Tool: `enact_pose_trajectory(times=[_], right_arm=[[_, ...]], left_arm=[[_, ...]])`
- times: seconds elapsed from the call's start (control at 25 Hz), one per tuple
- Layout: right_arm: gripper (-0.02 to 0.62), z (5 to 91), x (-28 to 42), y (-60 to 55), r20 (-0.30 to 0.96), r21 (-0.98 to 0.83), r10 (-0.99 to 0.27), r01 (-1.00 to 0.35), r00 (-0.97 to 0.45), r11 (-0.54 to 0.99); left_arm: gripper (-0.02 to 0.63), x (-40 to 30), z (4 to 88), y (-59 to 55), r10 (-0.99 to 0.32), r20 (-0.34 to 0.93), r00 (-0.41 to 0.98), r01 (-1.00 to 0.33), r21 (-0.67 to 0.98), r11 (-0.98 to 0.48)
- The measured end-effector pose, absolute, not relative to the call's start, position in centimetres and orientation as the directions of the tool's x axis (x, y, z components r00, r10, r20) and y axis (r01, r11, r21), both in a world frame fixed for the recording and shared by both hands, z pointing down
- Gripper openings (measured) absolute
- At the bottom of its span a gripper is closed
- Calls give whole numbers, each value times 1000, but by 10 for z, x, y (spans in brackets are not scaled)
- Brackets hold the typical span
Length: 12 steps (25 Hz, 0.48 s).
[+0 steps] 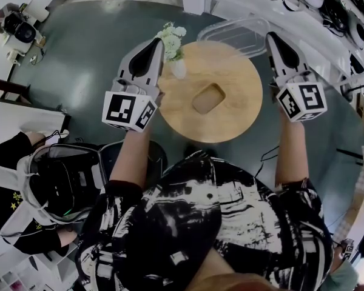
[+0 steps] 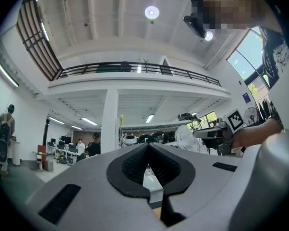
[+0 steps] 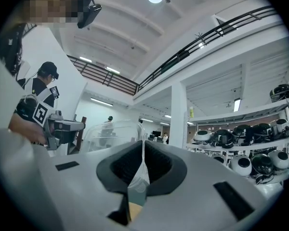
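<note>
We hold both tools over the round table (image 1: 242, 102), and neither carries anything. The left gripper (image 1: 158, 42) has its fingers (image 2: 132, 166) brought together at the tips, with only the hollow between the ribbed pads left open. The right gripper (image 1: 272, 37) is the same, its fingers (image 3: 160, 166) meeting in a thin seam with nothing caught in it. Just to the right of the left fingers stands a small white vase (image 1: 178, 68), and its white flowers (image 1: 171, 38) reach up almost beside the tips. We cannot tell from above whether any petals touch them. Just to the left of the right fingers, and a little ahead, lies a clear plastic container (image 1: 236, 35) at the far rim of the table. It also shows past the fingertips in the right gripper view. A shallow wooden dish (image 1: 208, 98) sits between the two tools, nearer to us than either pair of tips. The vase worries us most. It looks narrow and top-heavy, so a small sideways drift of the left fingers could catch the blooms and tip it. The container looks light, and we cannot see how much of it rests on the wood, so a nudge from the closed right tips might slide it off the rim. With both pairs of fingers closed, neither can take hold of anything until it opens — any contact now would only push.
</note>
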State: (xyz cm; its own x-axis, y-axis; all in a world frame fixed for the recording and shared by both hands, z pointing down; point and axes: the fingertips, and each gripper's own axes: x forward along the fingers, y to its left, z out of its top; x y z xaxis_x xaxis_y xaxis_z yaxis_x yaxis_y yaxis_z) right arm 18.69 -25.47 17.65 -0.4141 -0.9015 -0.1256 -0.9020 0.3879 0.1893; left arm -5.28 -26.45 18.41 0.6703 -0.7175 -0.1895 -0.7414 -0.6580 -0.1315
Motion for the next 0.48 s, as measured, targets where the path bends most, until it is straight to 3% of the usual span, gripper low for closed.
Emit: enact_pose_trajectory(times=[0.48], right_arm=[[15, 174, 181, -254, -122, 194, -898, -897, -424, 397]], left_arm=[[0, -55, 182, -262, -715, -193, 672, -740, -128, -660]])
